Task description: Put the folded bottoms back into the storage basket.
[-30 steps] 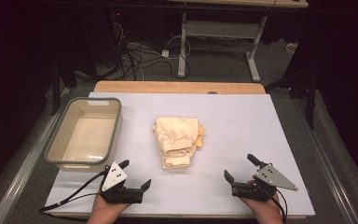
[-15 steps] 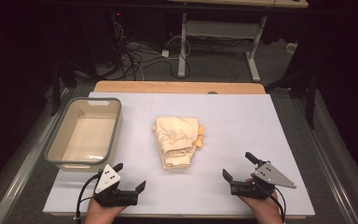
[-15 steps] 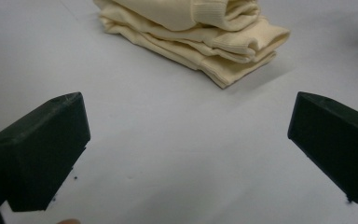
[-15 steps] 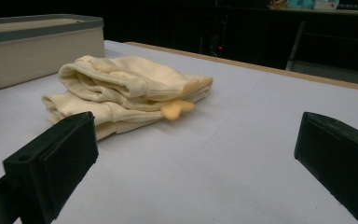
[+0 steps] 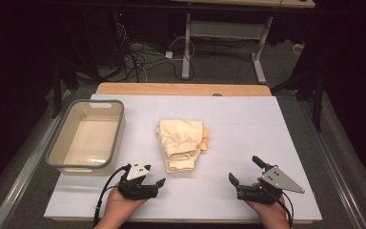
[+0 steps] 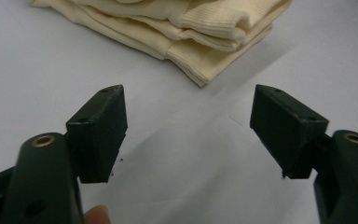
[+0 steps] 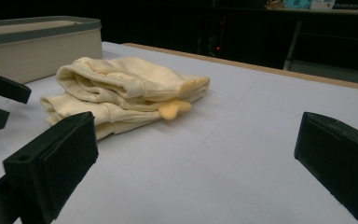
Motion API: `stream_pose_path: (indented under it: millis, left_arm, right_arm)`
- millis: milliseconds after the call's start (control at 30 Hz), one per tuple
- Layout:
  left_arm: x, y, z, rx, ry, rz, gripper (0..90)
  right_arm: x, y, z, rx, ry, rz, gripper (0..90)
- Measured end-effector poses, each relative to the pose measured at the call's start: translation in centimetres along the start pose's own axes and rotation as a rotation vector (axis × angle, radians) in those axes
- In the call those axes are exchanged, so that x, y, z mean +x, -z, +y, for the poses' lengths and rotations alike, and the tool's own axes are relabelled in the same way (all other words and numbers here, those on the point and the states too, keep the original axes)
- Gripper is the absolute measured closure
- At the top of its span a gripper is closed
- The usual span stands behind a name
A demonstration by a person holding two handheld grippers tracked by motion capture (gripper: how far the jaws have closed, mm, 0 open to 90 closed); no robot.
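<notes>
High view: left gripper [image 5: 153, 183] shifted right toward folded cloth [image 5: 181, 143], fingers narrowing, nothing between; right gripper [image 5: 244, 172] unmoved, fingers apart.

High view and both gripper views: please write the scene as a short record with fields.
garment: folded cream garment lying mid-table, untouched
tub: empty tub left of the garment
table: white table
left gripper: left gripper near the garment's front corner, jaws have just been closing, nothing between them
right gripper: right gripper open, apart from the garment
</notes>
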State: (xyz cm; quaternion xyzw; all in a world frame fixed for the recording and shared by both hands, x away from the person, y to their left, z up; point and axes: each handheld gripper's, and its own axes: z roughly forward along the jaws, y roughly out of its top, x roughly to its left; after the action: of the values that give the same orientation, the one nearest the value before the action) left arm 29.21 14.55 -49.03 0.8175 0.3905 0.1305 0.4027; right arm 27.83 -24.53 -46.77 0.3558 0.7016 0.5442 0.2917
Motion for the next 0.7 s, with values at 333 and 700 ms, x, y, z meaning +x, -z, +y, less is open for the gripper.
stream_pose_path:
  millis: [333, 700]
  left_arm:
    - [0.0, -1.8, 1.4, 0.057, -0.007, 0.009, 39.9]
    - [0.1, -3.3, 2.6, 0.090, -0.005, 0.022, 44.1]
  right_arm:
    - [-0.1, 0.0, 0.0, -0.001, 0.003, -0.001, 0.4]
    - [0.0, 0.0, 0.0, -0.004, 0.005, 0.000, 0.4]
